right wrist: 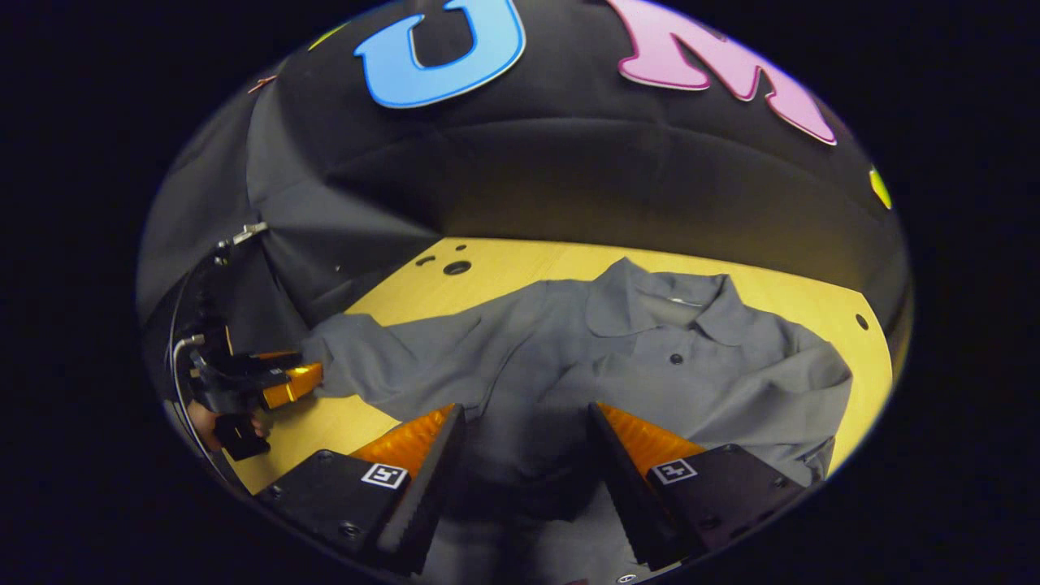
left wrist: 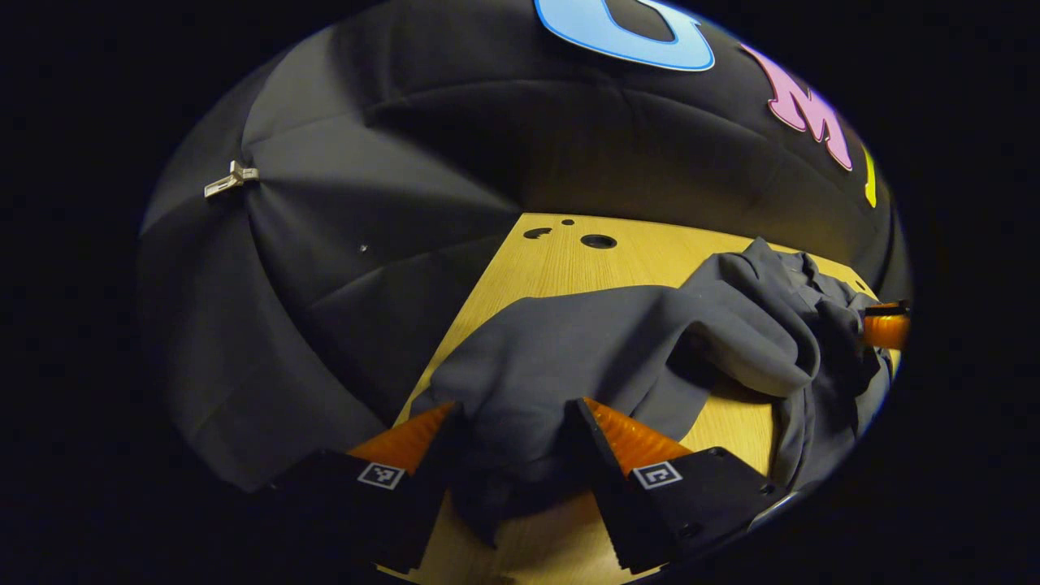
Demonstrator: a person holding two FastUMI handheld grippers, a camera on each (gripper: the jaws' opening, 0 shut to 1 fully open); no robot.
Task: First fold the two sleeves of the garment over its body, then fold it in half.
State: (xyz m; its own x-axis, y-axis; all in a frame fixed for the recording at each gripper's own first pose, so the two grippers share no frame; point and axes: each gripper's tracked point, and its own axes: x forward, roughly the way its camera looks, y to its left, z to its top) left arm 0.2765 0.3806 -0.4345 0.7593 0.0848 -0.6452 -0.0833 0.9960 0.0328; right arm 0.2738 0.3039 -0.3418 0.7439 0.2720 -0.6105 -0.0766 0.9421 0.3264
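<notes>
A grey collared shirt (right wrist: 650, 366) lies spread face up on the wooden table (right wrist: 504, 268), collar (right wrist: 658, 296) toward the wall. In the left gripper view its left sleeve (left wrist: 569, 349) is bunched and rumpled, and the cuff end lies between the fingers of my left gripper (left wrist: 516, 410), whose jaws stand wide apart. The right gripper view shows that same left gripper (right wrist: 305, 370) at the sleeve's tip, held by a hand (right wrist: 203, 422). My right gripper (right wrist: 526, 410) hovers open over the shirt's lower body. The other sleeve (right wrist: 796, 382) lies folded near the table's right side.
Black cloth walls close in the table at the back and left. Round holes (left wrist: 599, 241) mark the table's far left corner. A metal clip (left wrist: 230, 180) is pinned to the cloth. The right gripper's orange finger (left wrist: 886, 325) shows at the far edge of the left gripper view.
</notes>
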